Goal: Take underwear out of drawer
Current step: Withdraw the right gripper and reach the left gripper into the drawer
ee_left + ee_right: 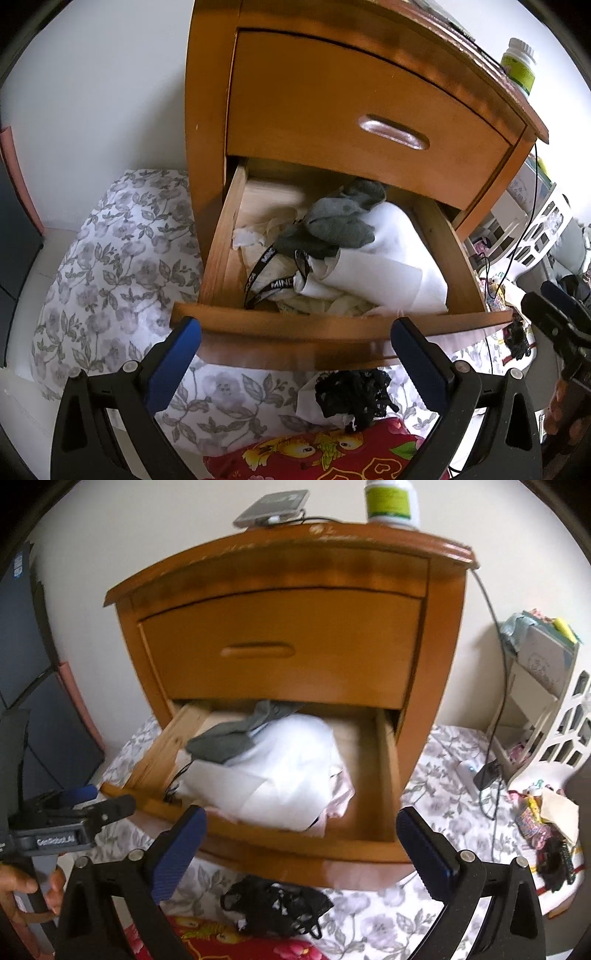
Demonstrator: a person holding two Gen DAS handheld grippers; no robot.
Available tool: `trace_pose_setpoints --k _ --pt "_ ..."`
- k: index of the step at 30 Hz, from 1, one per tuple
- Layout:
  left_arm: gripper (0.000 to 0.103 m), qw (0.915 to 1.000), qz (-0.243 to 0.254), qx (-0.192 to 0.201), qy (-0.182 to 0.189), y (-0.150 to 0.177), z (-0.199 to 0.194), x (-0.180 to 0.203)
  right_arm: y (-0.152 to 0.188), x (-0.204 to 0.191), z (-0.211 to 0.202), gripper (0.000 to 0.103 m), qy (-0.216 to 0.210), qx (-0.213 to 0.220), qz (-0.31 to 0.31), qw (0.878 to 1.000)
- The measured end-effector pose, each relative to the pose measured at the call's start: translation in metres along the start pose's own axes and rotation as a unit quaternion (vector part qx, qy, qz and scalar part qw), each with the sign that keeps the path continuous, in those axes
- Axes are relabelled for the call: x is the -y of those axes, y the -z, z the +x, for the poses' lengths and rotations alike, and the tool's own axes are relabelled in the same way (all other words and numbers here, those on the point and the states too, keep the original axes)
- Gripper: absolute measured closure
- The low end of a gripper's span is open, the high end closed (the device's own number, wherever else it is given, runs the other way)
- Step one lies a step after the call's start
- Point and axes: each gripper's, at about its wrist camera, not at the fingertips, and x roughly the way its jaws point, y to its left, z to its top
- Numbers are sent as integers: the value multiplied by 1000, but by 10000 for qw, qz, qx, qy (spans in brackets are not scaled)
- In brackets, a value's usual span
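Lying on the floral bedsheet [399, 919] below the pulled-out lower wooden drawer [295, 845], the black lace underwear [275, 904] sits just beneath the right gripper [301, 849], untouched. Both it and the left gripper [295, 354] gape wide, empty. More garments, possibly underwear, remain inside.

Legible markings, itemised. Black elastic waistband with white woven lettering [266, 287], lying among the clothes in the open wooden lower drawer [332, 325]: the letters "MINE" read on its front stretch; a second run of white letters on the upper loop is too twisted to read. Grey plastic body of the left handheld gripper [55, 840], seen from the right wrist: raised white text "GenRobot.AI" on its side face. White plastic bottle with green label [391, 500] on the nightstand top: print present, too small and blurred to read.
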Motion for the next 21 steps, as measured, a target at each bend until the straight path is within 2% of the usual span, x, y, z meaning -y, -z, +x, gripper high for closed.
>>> trace_pose_setpoints --k 5,11,17,21 --pt "1 9999 100 94 77 -14 0 5 -11 8 -4 0 51 217 30 9997" --pt "1 9997 226 8 68 -42 14 9 -12 17 8 0 193 -56 124 9997" --pt "1 9986 271 -459 61 -71 55 8 -6 24 17 0 242 -266 204 9991" --pt "1 9958 80 -895 198 -78 86 4 -5 28 21 0 237 -342 270 9988"
